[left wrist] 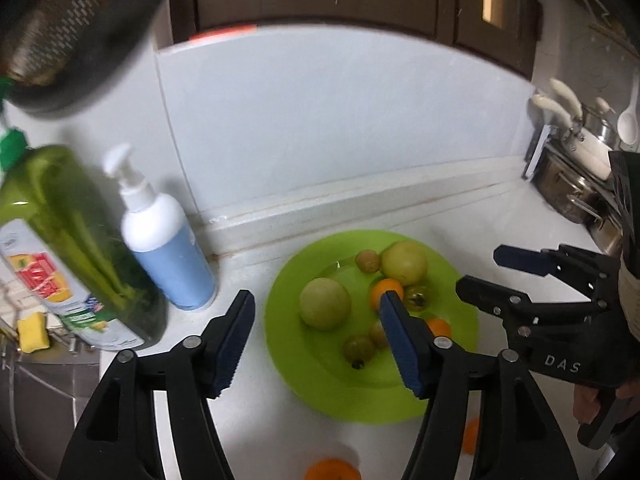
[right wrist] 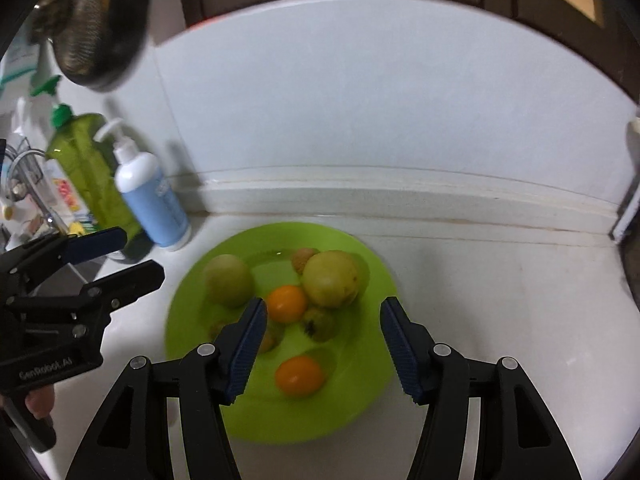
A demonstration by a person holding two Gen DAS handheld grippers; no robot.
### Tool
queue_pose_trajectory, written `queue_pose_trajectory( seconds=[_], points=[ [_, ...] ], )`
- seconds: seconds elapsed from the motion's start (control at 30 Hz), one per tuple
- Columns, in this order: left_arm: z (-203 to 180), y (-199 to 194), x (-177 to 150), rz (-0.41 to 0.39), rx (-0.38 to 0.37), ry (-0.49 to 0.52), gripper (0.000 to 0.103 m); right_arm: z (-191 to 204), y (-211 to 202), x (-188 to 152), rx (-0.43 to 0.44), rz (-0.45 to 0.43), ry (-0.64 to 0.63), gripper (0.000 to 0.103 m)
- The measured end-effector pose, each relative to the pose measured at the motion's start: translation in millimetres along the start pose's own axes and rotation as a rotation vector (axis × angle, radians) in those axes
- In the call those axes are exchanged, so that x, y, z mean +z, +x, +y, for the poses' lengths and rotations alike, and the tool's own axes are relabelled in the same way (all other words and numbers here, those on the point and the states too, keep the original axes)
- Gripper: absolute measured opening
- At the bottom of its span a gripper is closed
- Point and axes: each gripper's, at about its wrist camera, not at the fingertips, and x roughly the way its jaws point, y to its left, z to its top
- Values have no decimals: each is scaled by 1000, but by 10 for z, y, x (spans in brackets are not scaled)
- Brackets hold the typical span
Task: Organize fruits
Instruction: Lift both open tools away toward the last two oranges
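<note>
A lime green plate (left wrist: pixel 312 392) (right wrist: pixel 360 368) on the white counter holds two large green fruits (left wrist: pixel 325 303) (right wrist: pixel 330 279), two small oranges (right wrist: pixel 299 375) (right wrist: pixel 286 303), a lychee (left wrist: pixel 368 261) and some small brownish-green fruits (left wrist: pixel 359 347). My left gripper (left wrist: pixel 316 344) is open and empty, just above the plate's near left part. My right gripper (right wrist: pixel 322 348) is open and empty, over the plate's front, with an orange between its fingers lower down. Each gripper shows in the other's view, right gripper (left wrist: pixel 476 272), left gripper (right wrist: pixel 140 256). Two more oranges (left wrist: pixel 332 469) (left wrist: pixel 472 436) lie on the counter in front of the plate.
A white and blue pump bottle (left wrist: pixel 164 236) (right wrist: pixel 150 196) and a green dish soap bottle (left wrist: pixel 76 248) (right wrist: pixel 86 172) stand left of the plate by the wall. A sink rack with a yellow sponge (left wrist: pixel 34 330) is at far left. Pots and utensils (left wrist: pixel 580 176) stand at the right.
</note>
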Motion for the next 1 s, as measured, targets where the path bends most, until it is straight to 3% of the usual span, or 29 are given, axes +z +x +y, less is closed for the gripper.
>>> queue_pose_trajectory(
  seconds=[0.33,0.43,1.0],
  points=[
    [-84,-718,-351,-97,29,42,75,194,-651,-322,-34,-92,27,60],
    [-76,-821,-466,-106,36,41,76,243,-778,-443,-45,-109,50,65],
    [63,-915,-1200,-33,2,16,80,533,-871,-1105,-101,-47,94,65]
  ],
)
